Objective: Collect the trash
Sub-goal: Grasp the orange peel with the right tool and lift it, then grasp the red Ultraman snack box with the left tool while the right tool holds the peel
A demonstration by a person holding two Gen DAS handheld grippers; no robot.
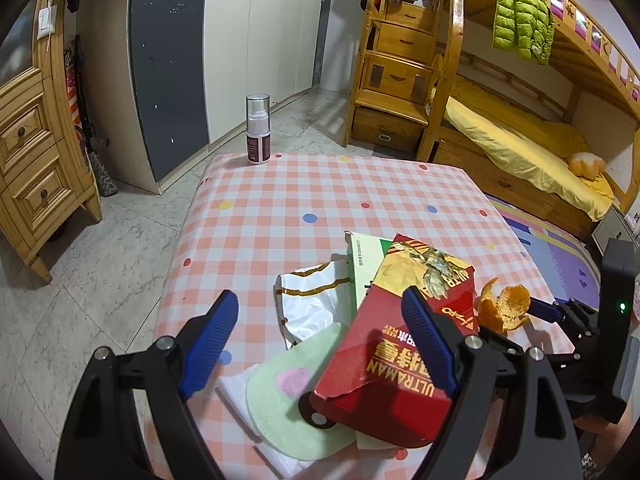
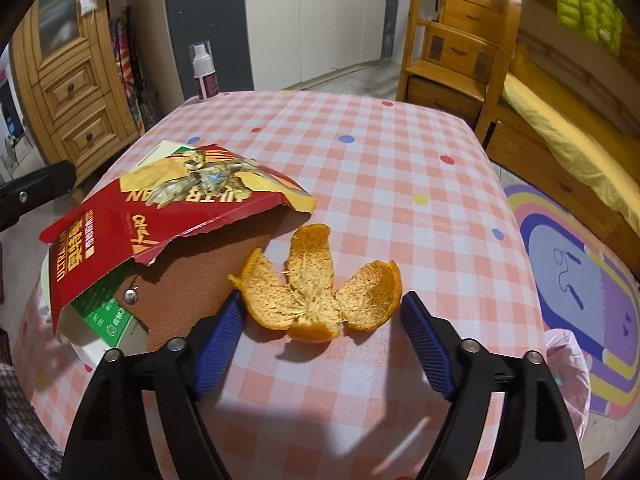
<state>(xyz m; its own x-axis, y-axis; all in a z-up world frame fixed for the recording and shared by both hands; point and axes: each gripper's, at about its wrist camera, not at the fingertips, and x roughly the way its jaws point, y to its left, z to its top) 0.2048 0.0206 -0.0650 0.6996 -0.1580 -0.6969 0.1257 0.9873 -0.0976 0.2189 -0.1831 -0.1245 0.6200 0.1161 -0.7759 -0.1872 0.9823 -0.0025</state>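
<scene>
The right gripper (image 2: 322, 314) stands spread wide around the orange peel (image 2: 316, 292), pads flanking but not pressing it (poised to pinch, I judge). The left gripper (image 1: 320, 312) hangs equally spread over the red carton (image 1: 400, 344) and wrappers (image 1: 308, 300); farther off, a spray bottle (image 1: 257, 130) stands at the table (image 1: 320, 192) edge.

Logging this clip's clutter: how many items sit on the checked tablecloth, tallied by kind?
Cardboard boxes: 2, the red box and the green-and-white box
Wrappers or paper pieces: 3, white wrapper, green round piece, white paper
Orange peel: 1
Spray bottle: 1
Total: 7
</scene>
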